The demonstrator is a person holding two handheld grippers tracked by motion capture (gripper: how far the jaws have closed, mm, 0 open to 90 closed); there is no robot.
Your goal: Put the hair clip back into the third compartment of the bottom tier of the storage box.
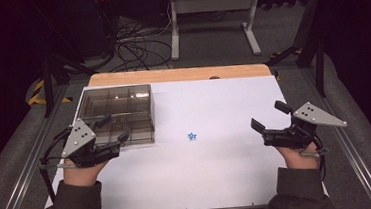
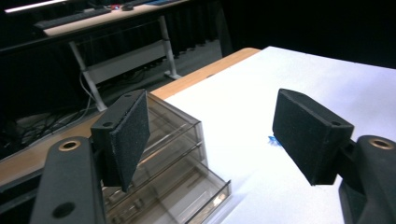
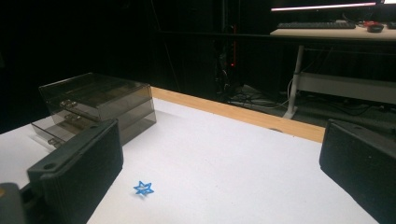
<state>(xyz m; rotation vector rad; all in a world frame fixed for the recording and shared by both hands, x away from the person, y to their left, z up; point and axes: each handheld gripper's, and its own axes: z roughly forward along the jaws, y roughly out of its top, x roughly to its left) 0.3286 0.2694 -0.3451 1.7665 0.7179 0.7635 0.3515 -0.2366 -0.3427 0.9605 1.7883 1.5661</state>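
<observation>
Here both tools sit open and empty: the left tool (image 1: 111,130) beside the smoky plastic box (image 1: 117,114), the right tool (image 1: 270,117) well apart. The small blue star (image 1: 192,135) lies flat on the white table (image 1: 219,172); being thin, it could easily skid away from closing jaws.

Smoky clear glossy plastic organizer box (image 1: 116,114). Matt white sheet on wood-edged worktop (image 1: 181,74). Black rough foam-like pads on fingers (image 2: 310,133); small blue star (image 3: 144,188) looks plastic.
</observation>
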